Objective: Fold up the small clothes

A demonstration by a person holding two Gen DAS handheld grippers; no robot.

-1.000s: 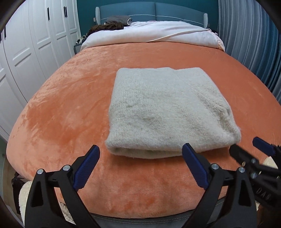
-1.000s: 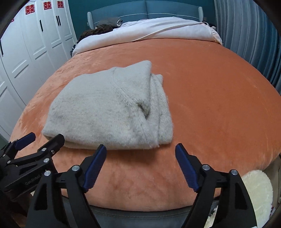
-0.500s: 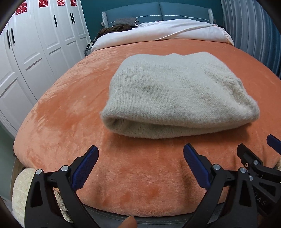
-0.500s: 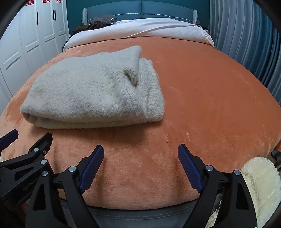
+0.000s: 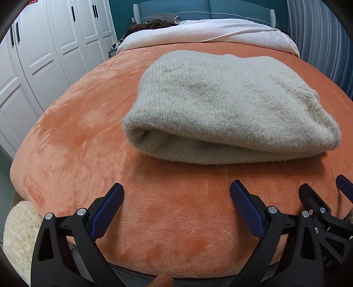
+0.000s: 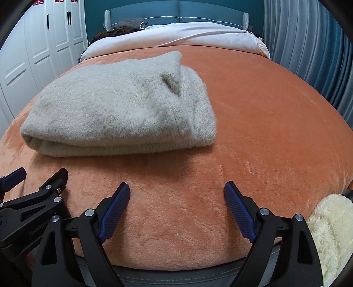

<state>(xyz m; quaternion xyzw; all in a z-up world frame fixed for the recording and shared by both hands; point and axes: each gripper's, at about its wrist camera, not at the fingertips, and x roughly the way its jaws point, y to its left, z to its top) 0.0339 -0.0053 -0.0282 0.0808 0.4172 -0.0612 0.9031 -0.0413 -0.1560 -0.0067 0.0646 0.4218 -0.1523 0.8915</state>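
Observation:
A folded grey knit sweater (image 5: 222, 106) lies on the orange blanket (image 5: 88, 136) of the bed; it also shows in the right wrist view (image 6: 114, 106), left of centre. My left gripper (image 5: 176, 196) is open and empty, low over the blanket just in front of the sweater's near fold. My right gripper (image 6: 176, 194) is open and empty, in front of the sweater's right end. Each gripper shows at the edge of the other's view: the right one (image 5: 326, 198) and the left one (image 6: 37, 178).
White wardrobe doors (image 5: 44, 55) stand at the left. A white duvet (image 5: 209, 33) and dark clothes (image 5: 154, 21) lie at the teal headboard. Grey-blue curtains (image 6: 308, 44) hang at the right. A cream fluffy item (image 6: 331, 231) sits by the bed's near edge.
Both grippers have come down lower and closer to the bed's near edge, so the sweater now looks nearer and flatter. Both stayed open. The sweater has not moved.

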